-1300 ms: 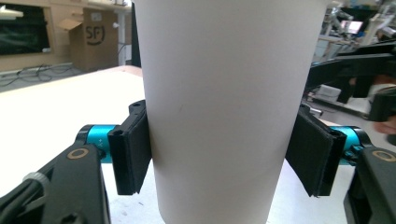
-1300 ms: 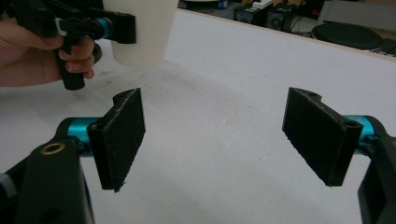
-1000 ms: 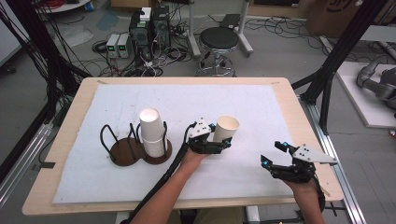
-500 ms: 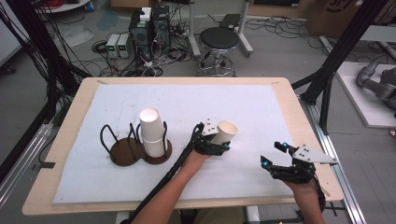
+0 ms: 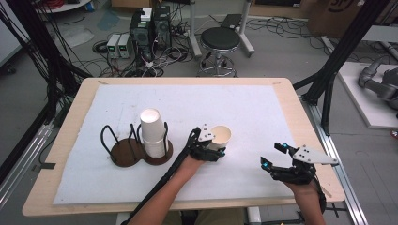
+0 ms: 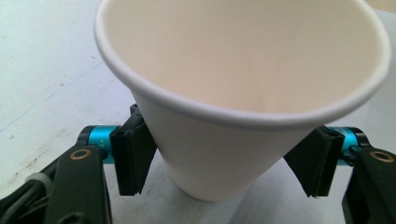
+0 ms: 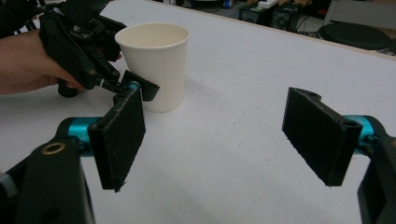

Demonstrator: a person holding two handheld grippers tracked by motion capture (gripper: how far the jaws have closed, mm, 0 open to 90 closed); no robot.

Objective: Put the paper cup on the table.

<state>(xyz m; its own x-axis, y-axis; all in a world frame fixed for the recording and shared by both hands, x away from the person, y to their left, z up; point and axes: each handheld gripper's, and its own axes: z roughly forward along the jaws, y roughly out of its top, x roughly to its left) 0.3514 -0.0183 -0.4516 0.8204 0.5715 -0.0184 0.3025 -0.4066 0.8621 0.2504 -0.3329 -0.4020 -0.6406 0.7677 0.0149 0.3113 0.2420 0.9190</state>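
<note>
A white paper cup [image 5: 220, 137] stands upright on the white mat, mouth up. My left gripper [image 5: 217, 149] reaches it from the near side with a jaw on each side of its lower wall. In the left gripper view the cup [image 6: 233, 93] sits between the pads; the left pad [image 6: 133, 154] is at the wall and the right pad [image 6: 310, 161] stands off it. These jaws have just been opening. My right gripper [image 5: 273, 155] hovers open and empty at the near right. In its own view the right gripper [image 7: 224, 135] faces the cup [image 7: 156, 65] and the left gripper [image 7: 140, 88].
A stack of white cups [image 5: 152, 133] sits in the right ring of a brown two-ring wire holder [image 5: 124, 152] on the left of the mat [image 5: 263, 108]. The table's near edge lies just behind both hands. A stool and cables are on the floor beyond.
The cup, tilted in the left gripper half a second ago, has come down a little toward the near side and now stands upright on the mat. The right gripper has not moved.
</note>
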